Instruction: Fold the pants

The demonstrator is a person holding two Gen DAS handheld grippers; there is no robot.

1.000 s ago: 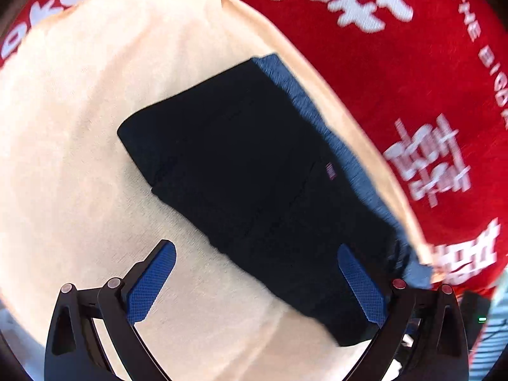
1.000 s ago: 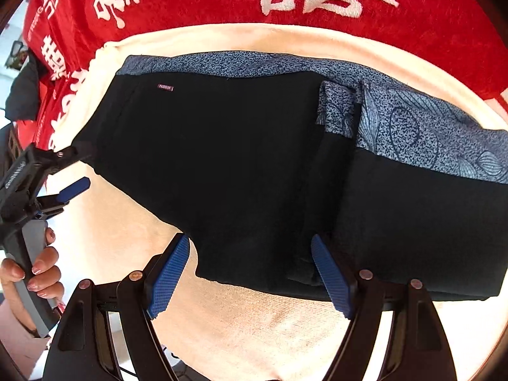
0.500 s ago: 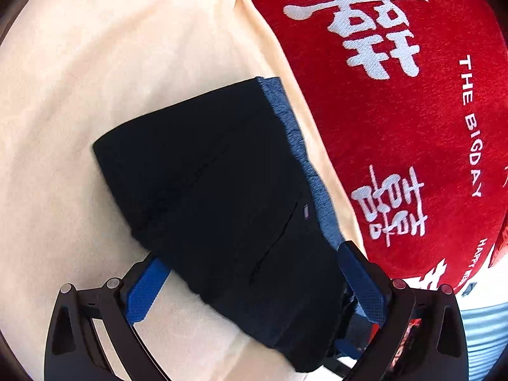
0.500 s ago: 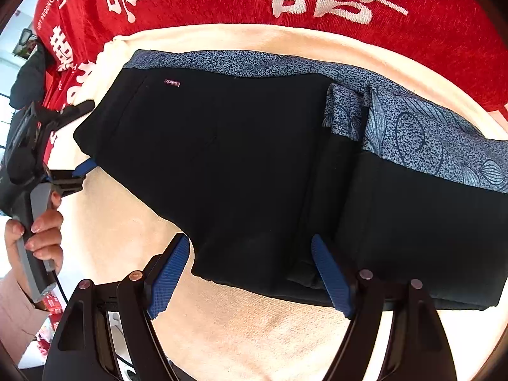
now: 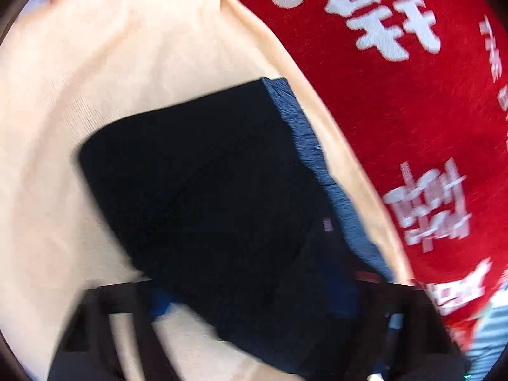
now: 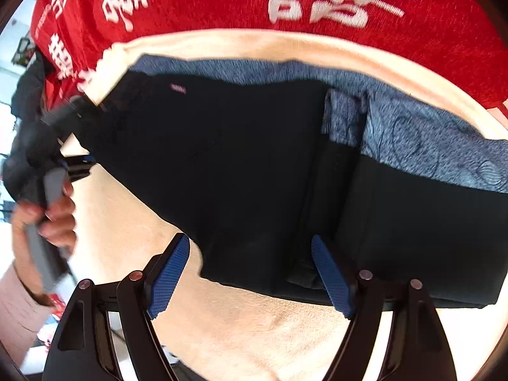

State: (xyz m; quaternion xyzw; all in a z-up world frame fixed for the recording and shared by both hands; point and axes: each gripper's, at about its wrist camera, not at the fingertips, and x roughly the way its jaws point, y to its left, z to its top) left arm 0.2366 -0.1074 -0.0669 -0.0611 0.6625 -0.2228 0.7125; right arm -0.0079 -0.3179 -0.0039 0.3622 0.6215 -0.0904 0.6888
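Note:
Black pants (image 6: 238,158) with a blue patterned band lie folded lengthwise on a cream blanket (image 6: 254,317). In the left wrist view one end of the pants (image 5: 206,174) runs down between the fingers of my left gripper (image 5: 250,295), whose jaws are closing on the fabric. That view is blurred, and the cloth hides one pad. From the right wrist view, the left gripper (image 6: 68,146) sits at the pants' left end, held by a hand (image 6: 57,216). My right gripper (image 6: 249,241) stands open just above the pants' near edge, its pads touching nothing.
A red cloth (image 6: 206,0) with white lettering lies under the blanket and shows beyond its far edge; it is also in the left wrist view (image 5: 381,111). Bare blanket (image 5: 95,79) spreads left of the pants.
The left gripper slid onto the end of the pants and its jaws came together around the fabric. The right gripper has kept still and open.

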